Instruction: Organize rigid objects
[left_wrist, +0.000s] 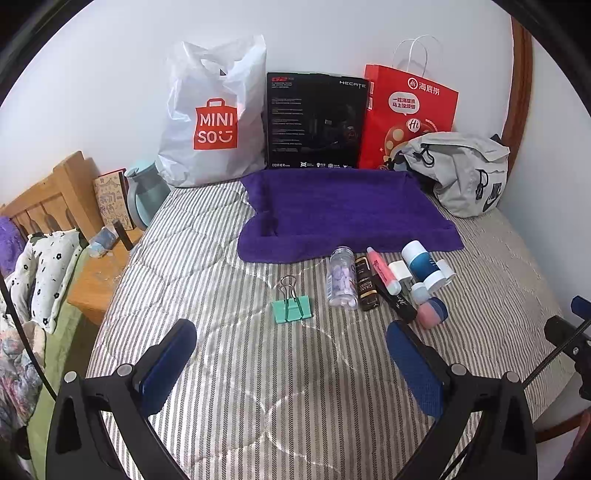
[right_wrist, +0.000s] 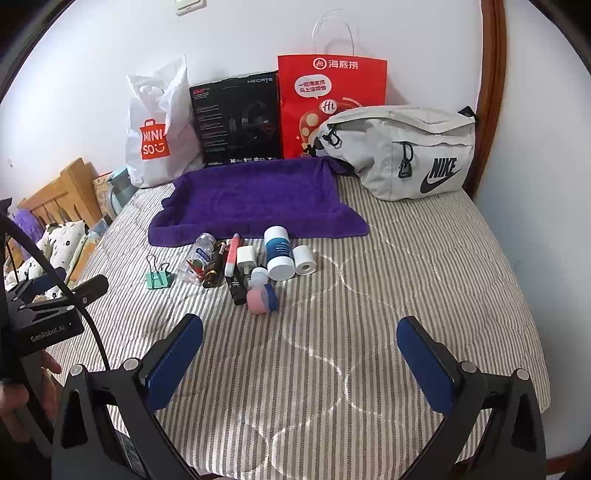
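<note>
Hovering above a striped bedspread (left_wrist: 229, 369), both tongs tilted downward and empty. Left gripper (left_wrist: 291, 354) spread wide, nothing between the blue pads. Just ahead of it, slightly left of centre, a green binder clip (left_wrist: 292, 308). Further right, a close row: clear pill bottle (left_wrist: 342, 277), dark brown tube (left_wrist: 366, 284), red pen (left_wrist: 382, 269), white charger plug (left_wrist: 400, 271), blue and white bottle (left_wrist: 424, 266), pink and blue capsule (left_wrist: 432, 312). Behind the row, a purple towel (left_wrist: 343, 214). Right gripper (right_wrist: 301, 352) likewise spread wide, the same row ahead and to its left, well apart from the pads.
</note>
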